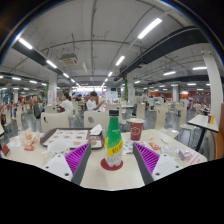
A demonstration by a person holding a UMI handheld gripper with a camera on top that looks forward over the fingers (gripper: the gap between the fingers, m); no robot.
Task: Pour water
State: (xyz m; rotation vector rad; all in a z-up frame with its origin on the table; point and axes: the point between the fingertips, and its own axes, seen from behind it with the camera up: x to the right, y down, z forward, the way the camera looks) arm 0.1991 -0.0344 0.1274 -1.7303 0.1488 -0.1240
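- Green plastic bottle (114,140) with a pale label stands upright on a red coaster (111,164), on the white counter (110,178), out in its open middle and well in from the edges.
- The gripper (112,160) has its jaws spread wide; the bottle stands between the two magenta pads (77,157) with a clear gap on each side, so nothing is pinched yet.
- A brown paper cup (136,129) sits just beyond the bottle, a little to its right; I take it as the likely target for the water.
- Risk one, as I judge it: the bottle looks tall and narrow, so if one jaw meets it before the other, it could tip or skid off the coaster.
- Risk two: cup and bottle are close together, so swinging the lifted bottle could knock the light cup over.
- Risk three: the plastic may be soft, and squeezing hard could push water out early, if the cap is off.
- Whether a cap is on the bottle I cannot tell; its top blends into the clutter behind.
- Water level in the bottle is not readable, nor is the inside of the cup.
- Small items along the counter's far edge are too small to name.
- Seated people (93,102) beyond the counter are only partly visible.
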